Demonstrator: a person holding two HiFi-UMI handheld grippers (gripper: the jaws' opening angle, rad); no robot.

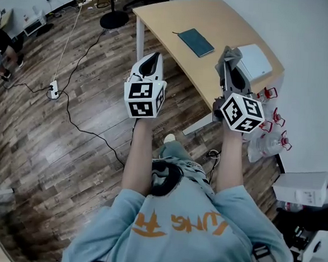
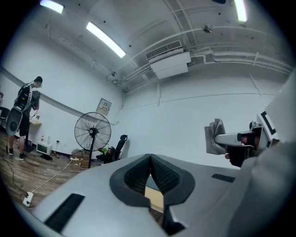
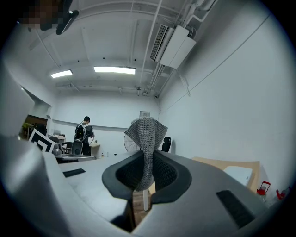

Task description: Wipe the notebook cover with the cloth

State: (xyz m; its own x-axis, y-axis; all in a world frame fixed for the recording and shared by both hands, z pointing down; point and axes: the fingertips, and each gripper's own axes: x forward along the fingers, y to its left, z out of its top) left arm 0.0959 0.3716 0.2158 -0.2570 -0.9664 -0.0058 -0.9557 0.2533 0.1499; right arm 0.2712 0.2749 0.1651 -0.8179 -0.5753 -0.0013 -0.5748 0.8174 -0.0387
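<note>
Left gripper (image 1: 153,57): raised before the person's chest, jaws closed together with nothing between them, judged free to steady the work. Right gripper (image 1: 231,53): jaws clamped on the grey cloth (image 3: 145,134), a fold standing above the tips, ready for wiping. Beyond them, the teal notebook (image 1: 196,42) lies flat on the wooden table (image 1: 172,19), close to its curved near edge and well apart from both grippers. Bare tabletop surrounds it, and a white slab (image 1: 254,61) lies to its right.
</note>
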